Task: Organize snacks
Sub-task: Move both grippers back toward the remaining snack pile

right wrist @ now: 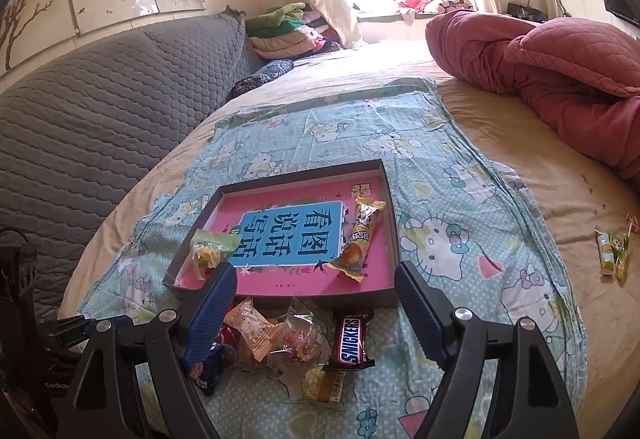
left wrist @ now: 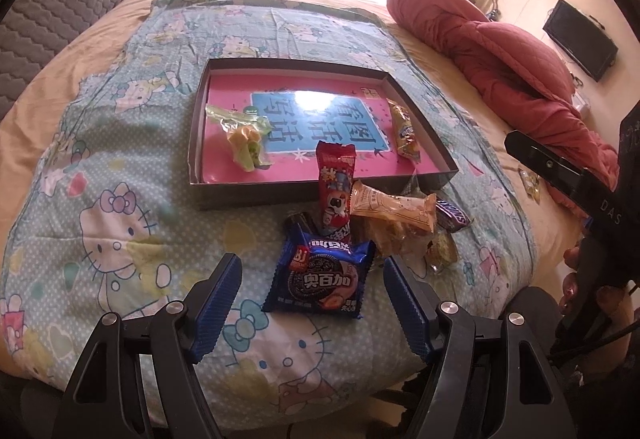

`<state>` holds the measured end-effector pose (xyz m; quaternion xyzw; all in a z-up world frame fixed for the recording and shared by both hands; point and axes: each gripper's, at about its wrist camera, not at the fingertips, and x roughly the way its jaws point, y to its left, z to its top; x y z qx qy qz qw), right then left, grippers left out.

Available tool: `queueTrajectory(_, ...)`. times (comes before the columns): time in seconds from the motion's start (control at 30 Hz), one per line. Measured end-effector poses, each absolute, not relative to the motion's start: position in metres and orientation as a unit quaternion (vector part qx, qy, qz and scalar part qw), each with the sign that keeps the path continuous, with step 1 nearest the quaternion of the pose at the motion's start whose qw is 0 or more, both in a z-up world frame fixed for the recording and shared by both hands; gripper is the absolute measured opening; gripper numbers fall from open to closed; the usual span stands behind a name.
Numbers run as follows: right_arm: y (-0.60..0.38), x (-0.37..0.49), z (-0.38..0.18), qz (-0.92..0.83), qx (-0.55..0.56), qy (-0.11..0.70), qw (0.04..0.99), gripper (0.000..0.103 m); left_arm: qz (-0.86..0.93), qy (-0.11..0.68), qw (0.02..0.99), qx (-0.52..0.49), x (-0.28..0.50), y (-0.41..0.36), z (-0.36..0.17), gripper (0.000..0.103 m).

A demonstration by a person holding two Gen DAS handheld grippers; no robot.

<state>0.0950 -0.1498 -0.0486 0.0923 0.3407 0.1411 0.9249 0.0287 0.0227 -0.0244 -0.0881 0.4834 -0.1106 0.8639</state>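
A shallow box with a pink bottom (left wrist: 212,195) (right wrist: 394,239) lies on a Hello Kitty cloth on the bed. In it lie a green-wrapped snack (left wrist: 244,135) (right wrist: 210,249) and a yellow packet (left wrist: 404,129) (right wrist: 360,239). In front of the box is a pile of snacks: a blue cookie pack (left wrist: 320,275), a red packet (left wrist: 334,195), a beige packet (left wrist: 394,207) (right wrist: 250,329) and a Snickers bar (left wrist: 452,217) (right wrist: 352,341). My left gripper (left wrist: 312,279) is open above the blue pack. My right gripper (right wrist: 314,299) is open above the pile.
A red quilt (left wrist: 500,55) (right wrist: 560,75) is bunched at the right. A grey padded headboard (right wrist: 100,99) runs along the left. Small yellow snacks (right wrist: 614,253) lie on the sheet at the far right. The right gripper's body shows in the left wrist view (left wrist: 592,207).
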Motion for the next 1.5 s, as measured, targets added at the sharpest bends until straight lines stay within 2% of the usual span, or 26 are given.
queueTrajectory(1.5,-0.151,0.116,-0.129,0.107,0.062,0.456,0.881,0.08,-0.103,0.533,0.836,-0.078,0.045,0.001,-0.073,0.075)
